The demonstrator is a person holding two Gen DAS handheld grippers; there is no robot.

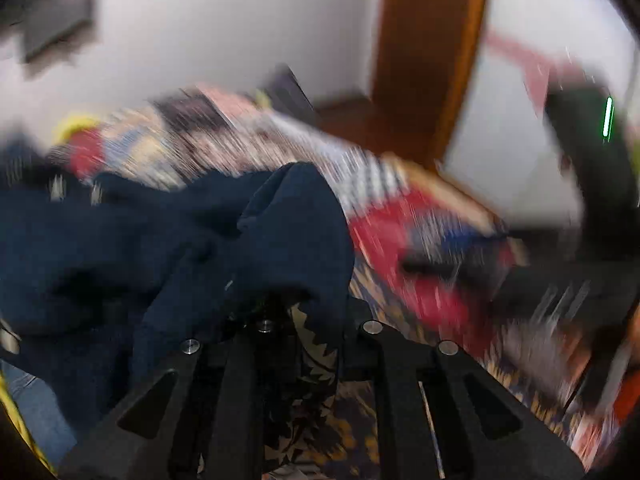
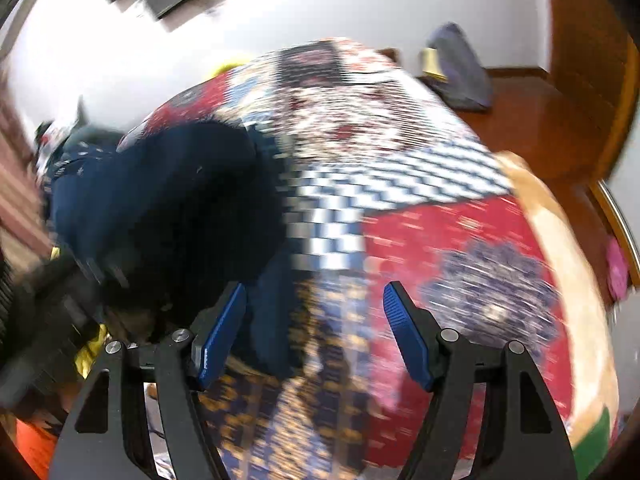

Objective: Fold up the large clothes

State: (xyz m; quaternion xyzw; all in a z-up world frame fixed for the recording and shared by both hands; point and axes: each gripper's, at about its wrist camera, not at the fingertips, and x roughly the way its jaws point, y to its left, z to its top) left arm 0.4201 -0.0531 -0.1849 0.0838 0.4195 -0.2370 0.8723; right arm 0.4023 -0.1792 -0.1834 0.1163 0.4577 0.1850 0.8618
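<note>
A dark navy garment (image 1: pixel 168 240) lies bunched on a patchwork quilt (image 1: pixel 400 232). My left gripper (image 1: pixel 280 300) is shut on a fold of the navy garment, which drapes over its fingers and hides the tips. In the right wrist view the same garment (image 2: pixel 168 200) is a dark heap at the left on the quilt (image 2: pixel 440 240). My right gripper (image 2: pixel 316 320) is open and empty, its blue pads (image 2: pixel 224 332) spread wide just right of the heap. It also shows in the left wrist view (image 1: pixel 588 168) as a dark blur at the right. Both views are motion-blurred.
The quilt covers a bed with a tan edge (image 2: pixel 560 240) at the right. A wooden door frame (image 1: pixel 432 60) and wooden floor (image 2: pixel 540 112) lie beyond. A dark bag (image 2: pixel 460 68) sits on the floor by the white wall.
</note>
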